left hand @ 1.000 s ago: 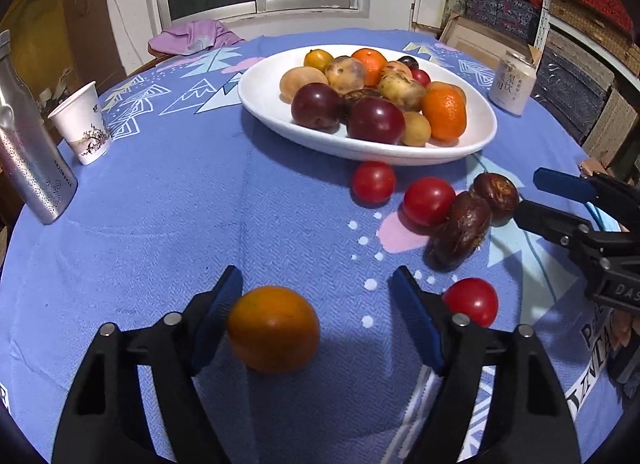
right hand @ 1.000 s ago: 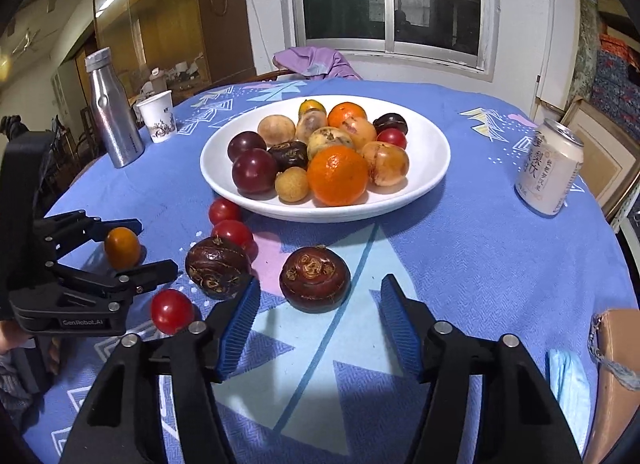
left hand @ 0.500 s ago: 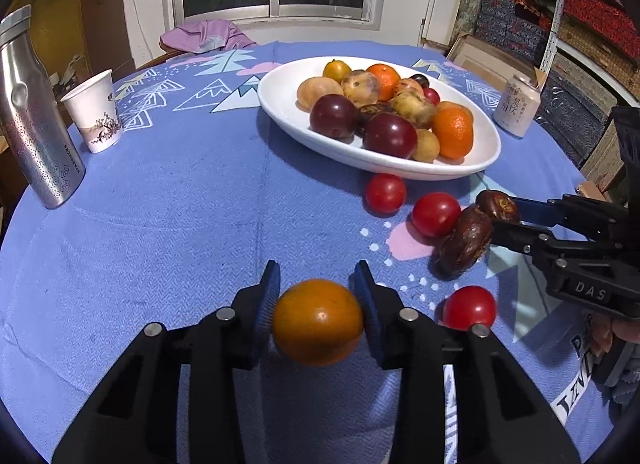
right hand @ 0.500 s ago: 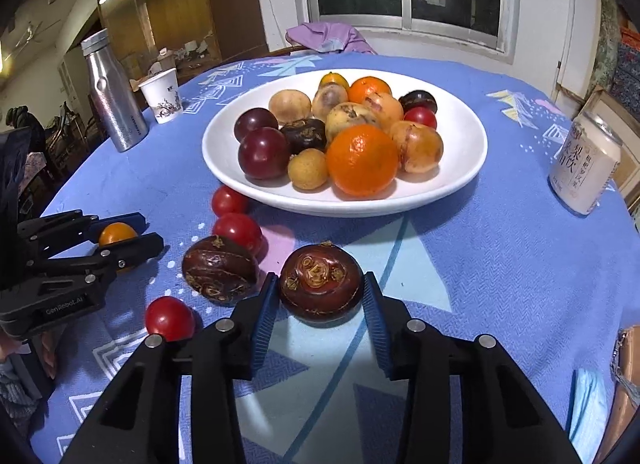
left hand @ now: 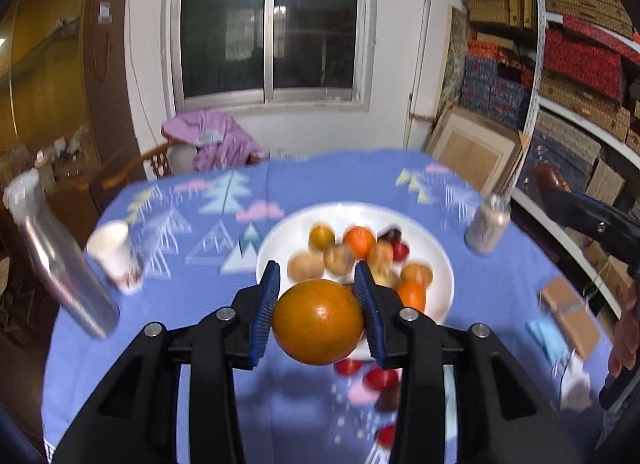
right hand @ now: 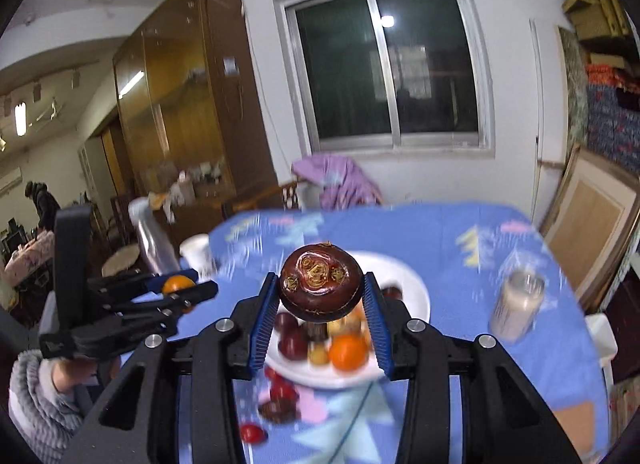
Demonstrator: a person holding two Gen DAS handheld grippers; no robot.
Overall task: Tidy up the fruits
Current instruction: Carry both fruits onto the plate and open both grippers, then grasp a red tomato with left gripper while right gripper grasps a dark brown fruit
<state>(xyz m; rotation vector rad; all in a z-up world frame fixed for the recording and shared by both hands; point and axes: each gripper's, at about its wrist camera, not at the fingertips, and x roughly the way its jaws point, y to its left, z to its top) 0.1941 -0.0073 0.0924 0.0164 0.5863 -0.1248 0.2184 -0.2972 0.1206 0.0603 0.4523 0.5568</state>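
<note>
My left gripper [left hand: 318,312] is shut on an orange fruit [left hand: 318,322], held in the air above the blue tablecloth [left hand: 192,232]. Behind it sits the white plate [left hand: 280,244] heaped with several fruits. My right gripper [right hand: 322,310] is shut on a dark brown fruit [right hand: 320,290], also lifted above its plate [right hand: 416,296]. In the right wrist view the left gripper [right hand: 180,292] shows at the left with the orange fruit [right hand: 176,284]. In the left wrist view the right gripper [left hand: 560,191] shows at the right edge with the brown fruit [left hand: 550,180]. Red tomatoes [left hand: 380,378] and a dark fruit [right hand: 278,410] lie on the cloth before the plate.
A steel bottle [left hand: 60,268] and a paper cup [left hand: 116,260] stand at the left of the table. A drink can [left hand: 486,227] stands to the right of the plate. A brown box [left hand: 568,316] and a blue packet [left hand: 546,338] lie near the right edge.
Both grippers closed on their fruits, the left on the orange one and the right on the brown one. Both then rose from the cloth and tipped up toward level.
</note>
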